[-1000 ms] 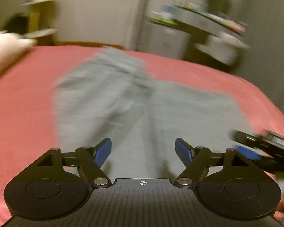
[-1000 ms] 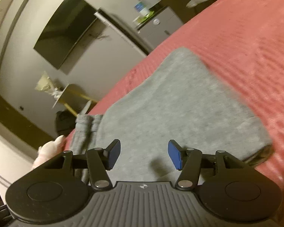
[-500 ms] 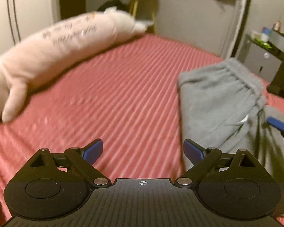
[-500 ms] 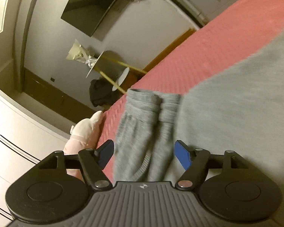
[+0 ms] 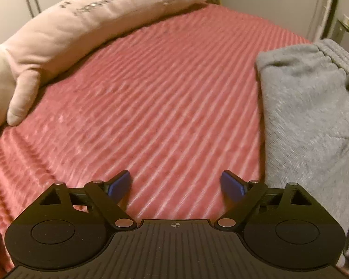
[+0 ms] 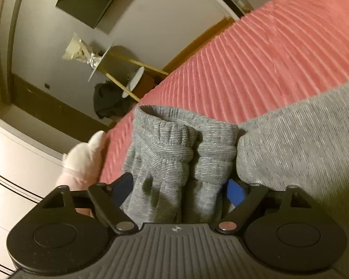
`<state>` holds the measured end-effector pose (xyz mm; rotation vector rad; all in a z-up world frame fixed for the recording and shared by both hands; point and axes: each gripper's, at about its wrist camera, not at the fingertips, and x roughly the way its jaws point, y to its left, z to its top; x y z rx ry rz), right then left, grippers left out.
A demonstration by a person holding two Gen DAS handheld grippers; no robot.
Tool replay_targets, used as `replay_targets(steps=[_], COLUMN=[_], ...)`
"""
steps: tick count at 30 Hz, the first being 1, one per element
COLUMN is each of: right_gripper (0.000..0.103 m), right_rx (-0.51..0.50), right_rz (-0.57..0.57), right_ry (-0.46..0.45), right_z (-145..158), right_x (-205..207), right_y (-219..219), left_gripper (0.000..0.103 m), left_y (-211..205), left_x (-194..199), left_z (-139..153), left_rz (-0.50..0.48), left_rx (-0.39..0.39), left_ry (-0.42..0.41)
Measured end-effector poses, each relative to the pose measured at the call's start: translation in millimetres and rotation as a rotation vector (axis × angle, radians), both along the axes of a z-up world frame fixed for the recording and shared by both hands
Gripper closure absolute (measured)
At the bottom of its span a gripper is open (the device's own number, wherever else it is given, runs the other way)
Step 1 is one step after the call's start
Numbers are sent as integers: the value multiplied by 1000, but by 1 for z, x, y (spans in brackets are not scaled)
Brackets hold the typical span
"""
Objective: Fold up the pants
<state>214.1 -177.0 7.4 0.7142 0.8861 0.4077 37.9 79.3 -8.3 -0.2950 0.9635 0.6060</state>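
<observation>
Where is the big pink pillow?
In the left wrist view the pink pillow lies along the far left edge of the red bedspread, well apart from the grey pants on the right.

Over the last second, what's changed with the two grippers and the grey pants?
The left gripper swung off the pants and now faces bare red bedspread, nothing between its fingers. The right gripper slid along the folded pants to the bunched waistband, its jaws just closing with that fabric between them. The pants and long pillow stayed on the bed.
</observation>
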Motion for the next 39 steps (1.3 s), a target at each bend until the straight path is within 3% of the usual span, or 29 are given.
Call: replay_targets(steps=[1, 5, 11, 13, 18, 22, 24, 26, 28, 30, 33, 37, 39], right_gripper=[61, 71, 74, 79, 79, 78, 67, 47, 44, 41, 28, 29, 56], right_rx=[-50, -89, -190, -184, -163, -136, -124, -110, -62, 28, 120, 108, 106], right_rz=[-2, 12, 9, -7, -126, -283, -388, -438, -424, -470, -486, -476, -482], right_ry=[-13, -45, -230, -282, -384, -356, -297, -141, 24, 57, 36, 33, 10], right_z=[1, 11, 73, 93, 125, 109, 85, 53, 27, 14, 10, 3, 6], right_x=[-1, -9, -47, -62, -115, -169, -191, -192, -185, -187, -181, -175, -174], right_y=[2, 1, 11, 2, -46, -95, -121, -142, -158, -170, -180, -185, -183], left_gripper=[13, 13, 13, 13, 12, 11, 11, 10, 10, 9, 9, 9, 9], left_y=[2, 4, -2, -4, -7, -12, -14, -18, -21, -24, -33, -62, -74], left_x=[-2, -11, -13, -16, -18, -22, -21, -21, -22, -23, -23, -16, -14], left_z=[1, 5, 12, 15, 22, 27, 28, 30, 32, 35, 35, 28, 27], left_rz=[9, 23, 14, 14, -2, -21, -34, -55, -78, -112, -204, -362, -421], left_rx=[-7, -34, -26, -26, -26, -25, -27, -24, -23, -41, -89, -107, -111], left_ry=[-12, -36, -44, -61, -81, -96, -99, -100, -104, -116, -123, -72, -68])
